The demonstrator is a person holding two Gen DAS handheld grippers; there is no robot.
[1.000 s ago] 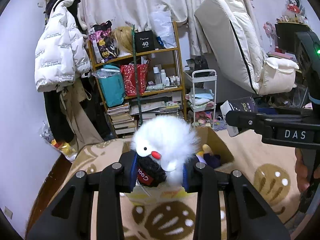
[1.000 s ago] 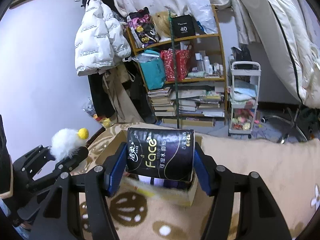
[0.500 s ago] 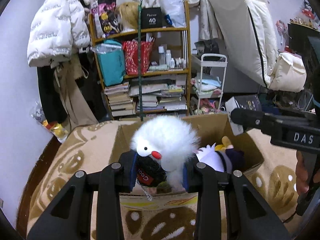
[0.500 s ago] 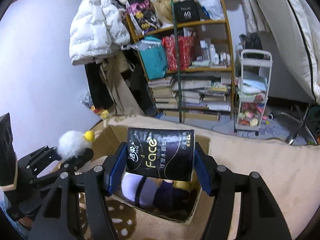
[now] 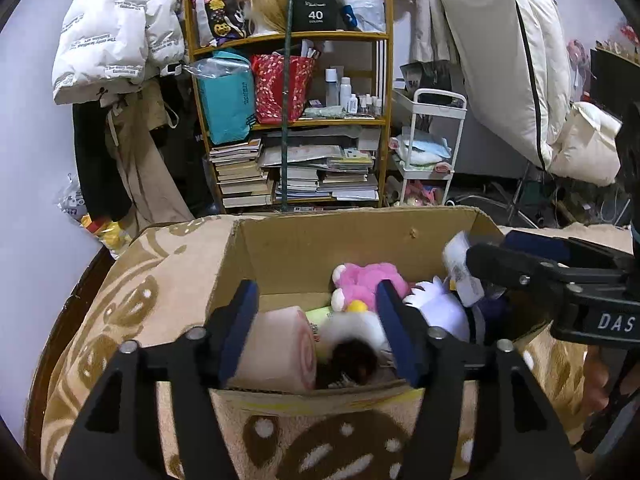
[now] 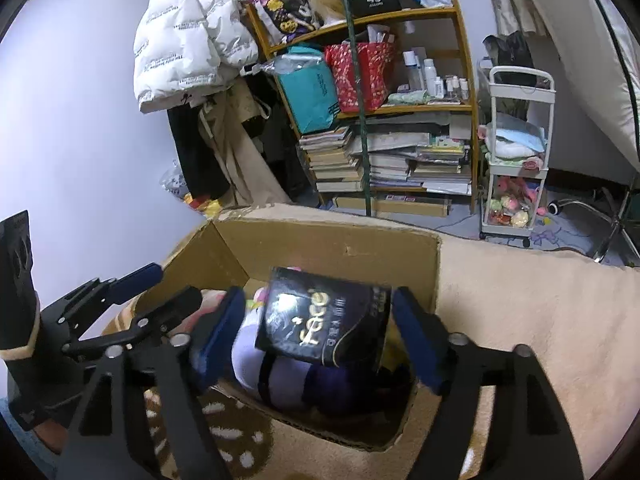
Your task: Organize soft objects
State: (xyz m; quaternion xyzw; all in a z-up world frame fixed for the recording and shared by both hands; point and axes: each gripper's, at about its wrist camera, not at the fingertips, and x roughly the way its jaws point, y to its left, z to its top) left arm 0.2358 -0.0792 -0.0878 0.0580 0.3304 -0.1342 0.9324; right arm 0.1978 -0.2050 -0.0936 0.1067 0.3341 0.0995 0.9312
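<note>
An open cardboard box [image 5: 288, 248] sits on a beige patterned blanket [image 5: 160, 288]; it also shows in the right wrist view [image 6: 328, 248]. My left gripper [image 5: 316, 332] is open over the box. The white fluffy plush [image 5: 352, 340] lies below it inside, beside a pink roll [image 5: 276, 352], a pink plush [image 5: 364, 280] and a white-and-purple plush [image 5: 444, 312]. My right gripper [image 6: 320, 340] is open over the box. The black tissue pack [image 6: 324, 320] sits tilted between its jaws with gaps on both sides, on the purple plush [image 6: 288, 376].
A cluttered wooden shelf [image 5: 296, 120] with books and bags stands behind the box. A white trolley [image 5: 432, 148] is to its right, and a white puffer jacket [image 5: 116, 28] hangs at the left. Blanket stretches to the right of the box [image 6: 540, 320].
Both grippers moved down over the box and opened. The white plush dropped from the left gripper into the box. The tissue pack came loose from the right gripper and tilted.
</note>
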